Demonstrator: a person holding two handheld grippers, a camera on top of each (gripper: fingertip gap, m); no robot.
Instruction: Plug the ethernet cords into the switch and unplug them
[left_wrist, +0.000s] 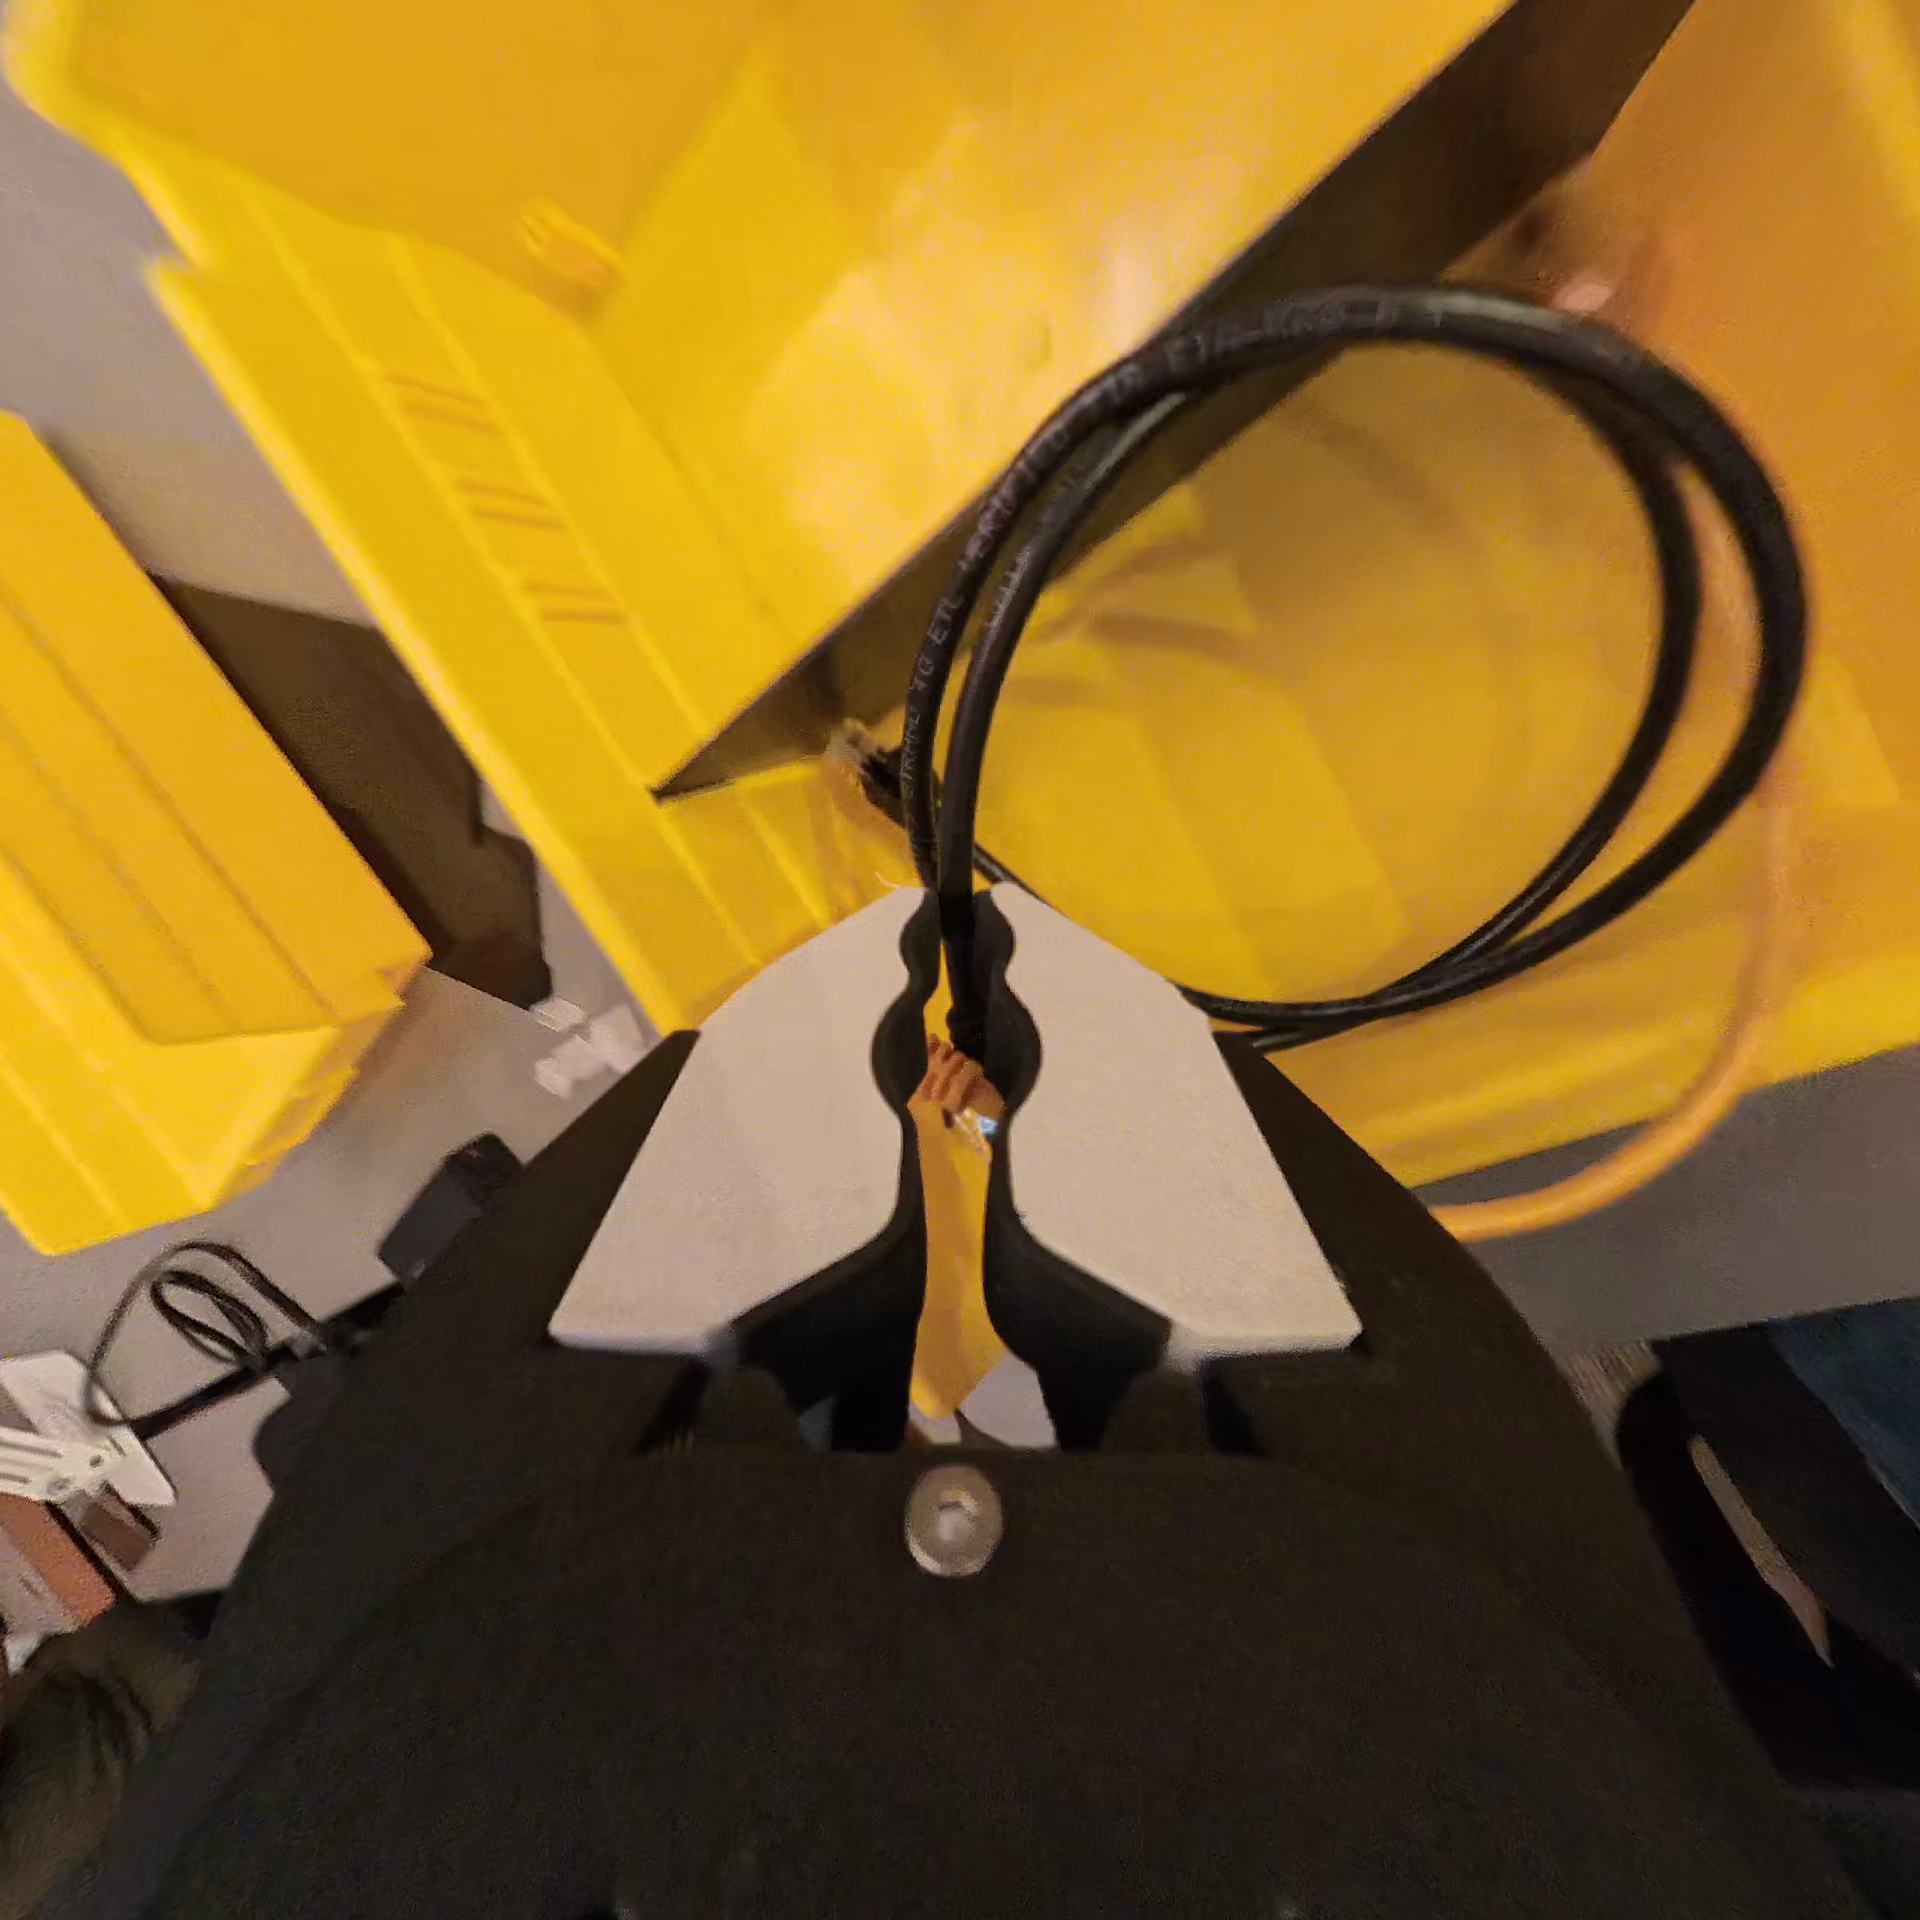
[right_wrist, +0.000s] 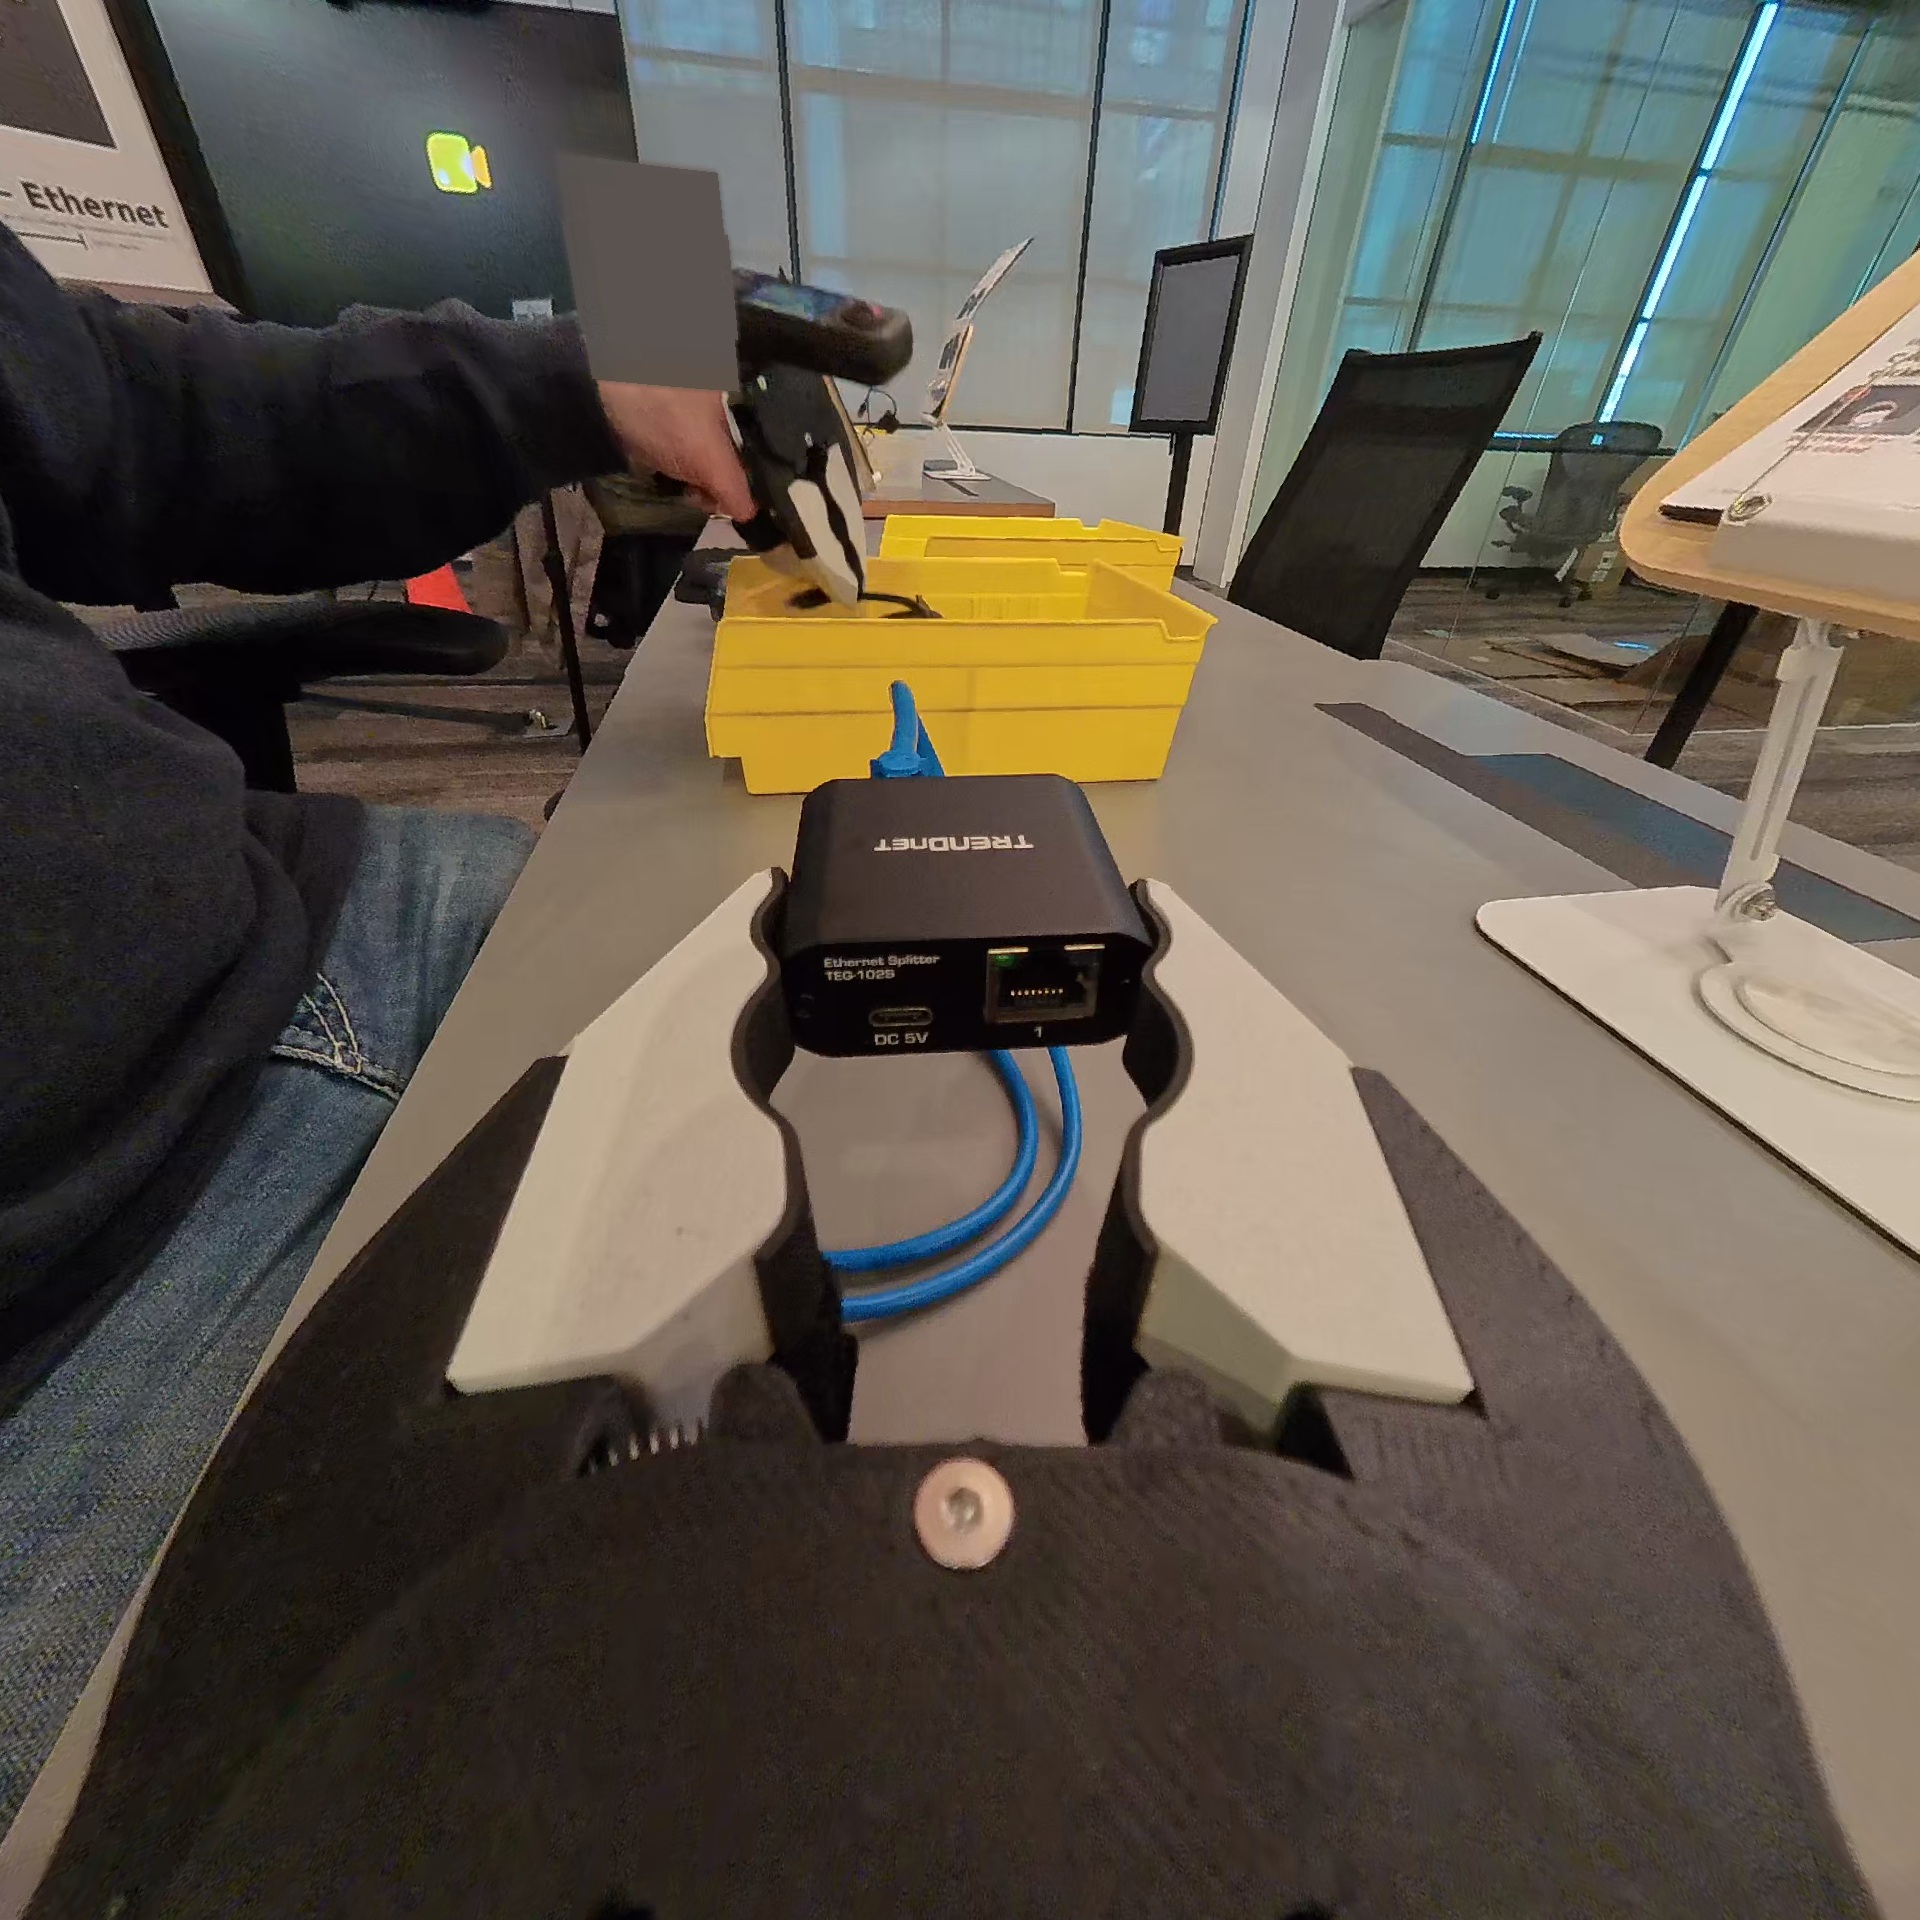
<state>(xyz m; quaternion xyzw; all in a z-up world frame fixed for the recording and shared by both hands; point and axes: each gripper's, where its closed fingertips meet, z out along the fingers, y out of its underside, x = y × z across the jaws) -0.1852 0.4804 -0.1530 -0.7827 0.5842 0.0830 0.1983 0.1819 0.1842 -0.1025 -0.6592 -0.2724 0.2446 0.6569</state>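
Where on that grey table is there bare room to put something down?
Bare grey table lies between the black switch and the white stand base, and left of the switch toward the table edge. It is crowded ahead: the yellow bin sits just behind the switch, and a blue cord loops between the right gripper fingers.

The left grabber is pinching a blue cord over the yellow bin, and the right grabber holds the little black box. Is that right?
Not quite: the cord in the left gripper is black, not blue, as the left wrist view shows. The blue cord lies by the black box. The rest holds: it is over the yellow bin, and the right gripper holds the box.
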